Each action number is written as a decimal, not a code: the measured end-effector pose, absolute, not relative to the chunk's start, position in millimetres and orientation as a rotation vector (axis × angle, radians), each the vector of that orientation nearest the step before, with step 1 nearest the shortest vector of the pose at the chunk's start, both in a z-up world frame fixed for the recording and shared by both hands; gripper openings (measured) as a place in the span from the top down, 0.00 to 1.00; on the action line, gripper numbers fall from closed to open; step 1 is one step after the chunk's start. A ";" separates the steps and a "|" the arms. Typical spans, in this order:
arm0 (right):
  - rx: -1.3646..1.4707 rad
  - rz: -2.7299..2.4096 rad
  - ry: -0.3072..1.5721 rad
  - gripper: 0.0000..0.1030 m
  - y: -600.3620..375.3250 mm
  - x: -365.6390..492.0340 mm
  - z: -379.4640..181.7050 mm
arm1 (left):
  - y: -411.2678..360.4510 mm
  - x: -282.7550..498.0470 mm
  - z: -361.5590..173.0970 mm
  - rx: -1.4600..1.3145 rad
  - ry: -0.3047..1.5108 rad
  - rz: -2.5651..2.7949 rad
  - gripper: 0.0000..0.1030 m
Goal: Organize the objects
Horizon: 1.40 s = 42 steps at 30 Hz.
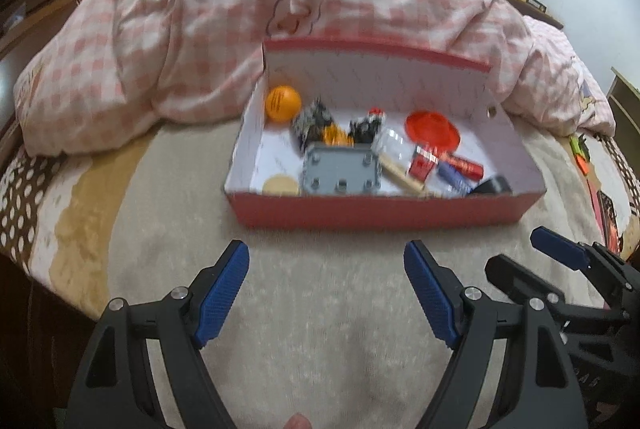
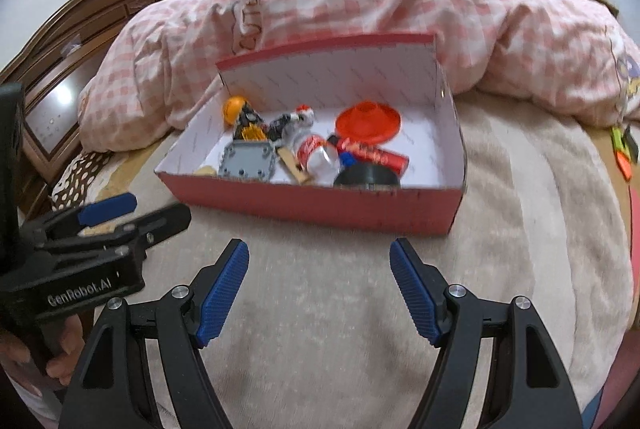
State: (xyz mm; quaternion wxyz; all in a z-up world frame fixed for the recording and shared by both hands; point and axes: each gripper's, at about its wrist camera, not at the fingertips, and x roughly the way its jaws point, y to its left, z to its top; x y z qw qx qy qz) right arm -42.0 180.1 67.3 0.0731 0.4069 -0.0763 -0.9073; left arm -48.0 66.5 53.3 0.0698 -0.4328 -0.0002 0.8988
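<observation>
We hold both tools wide and empty just short of the red box (image 2: 320,207), its long side facing us, right tool (image 2: 319,293) nearer than left tool (image 1: 326,295).

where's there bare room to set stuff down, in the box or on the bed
Bare bed cover lies between both open claws and the red box front wall. Inside the box, white floor shows right of the red disc. Its middle is crowded around the grey block.
</observation>
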 end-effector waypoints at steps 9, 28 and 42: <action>1.280 -2.747 -0.256 0.27 182.0 -38.8 48.4 | 71.6 -45.0 30.0 -1.346 -0.005 2.675 0.22; 1.332 -2.739 -0.246 0.27 183.2 -38.1 31.9 | 80.3 -50.1 10.0 -1.413 -0.005 2.643 0.22; 1.332 -2.740 -0.247 0.27 182.7 -37.1 31.4 | 80.4 -50.0 10.2 -1.406 0.016 2.656 0.22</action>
